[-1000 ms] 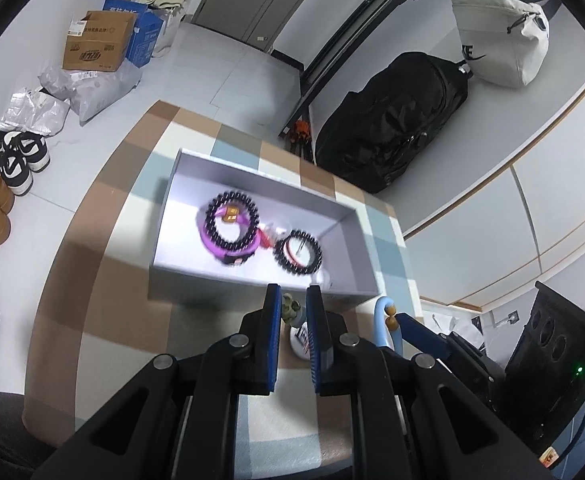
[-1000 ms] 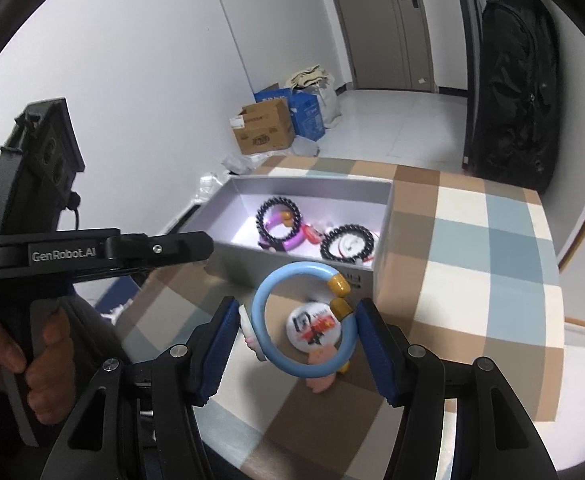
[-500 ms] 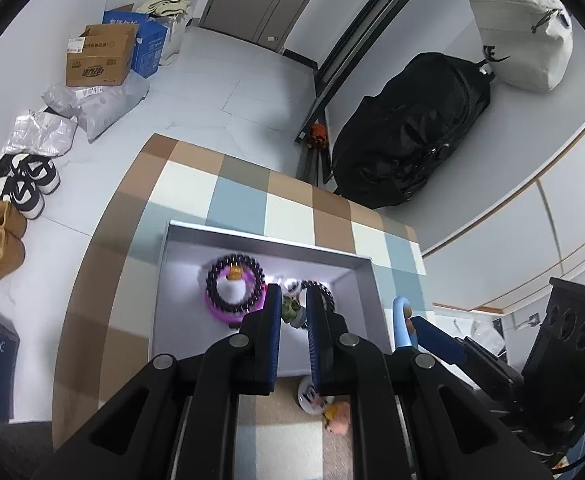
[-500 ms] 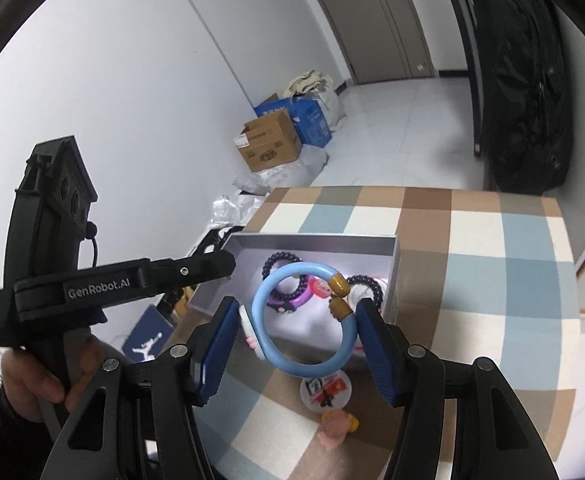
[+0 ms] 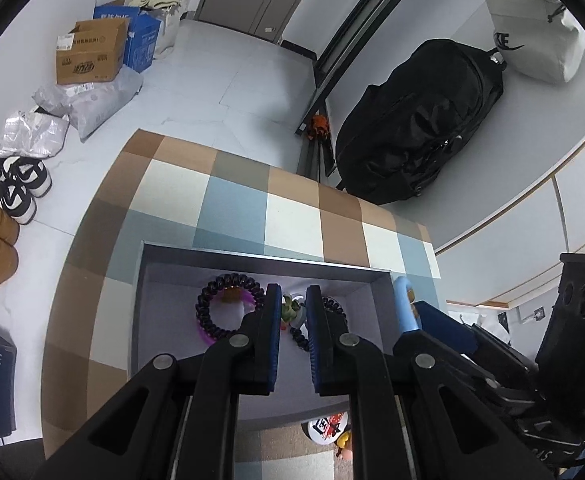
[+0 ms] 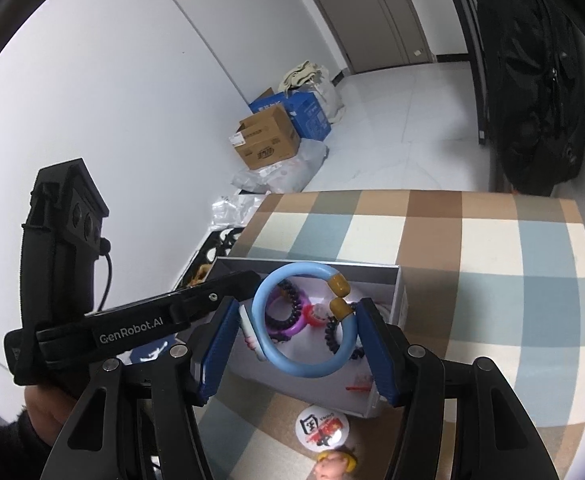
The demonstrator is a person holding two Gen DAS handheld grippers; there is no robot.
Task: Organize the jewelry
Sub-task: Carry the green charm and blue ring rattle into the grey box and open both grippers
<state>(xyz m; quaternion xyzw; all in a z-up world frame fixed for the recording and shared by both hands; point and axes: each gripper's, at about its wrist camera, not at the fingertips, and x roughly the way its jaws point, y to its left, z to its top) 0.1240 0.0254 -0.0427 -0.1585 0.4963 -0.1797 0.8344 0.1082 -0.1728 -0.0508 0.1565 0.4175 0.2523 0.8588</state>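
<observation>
A grey open box (image 5: 164,280) sits on the checked table; it also shows in the right wrist view (image 6: 396,280). Inside lie a dark bead bracelet on a purple ring (image 5: 216,312) and another dark bead bracelet (image 5: 334,312). My left gripper (image 5: 293,312) is shut on a small green and white charm (image 5: 288,310), held above the box. My right gripper (image 6: 298,332) is shut on a light blue bangle (image 6: 292,356) with two amber beads, held above the box's near side. The bangle also shows in the left wrist view (image 5: 404,306).
A round white badge (image 6: 320,426) and a small yellow-and-pink figure (image 6: 334,466) lie on the table in front of the box. Cardboard boxes (image 5: 92,56), shoes (image 5: 16,188) and a black bag (image 5: 420,128) are on the floor beyond the table.
Both grippers have moved forward over the box with their items. The badge and figure have dropped toward the bottom of both views.
</observation>
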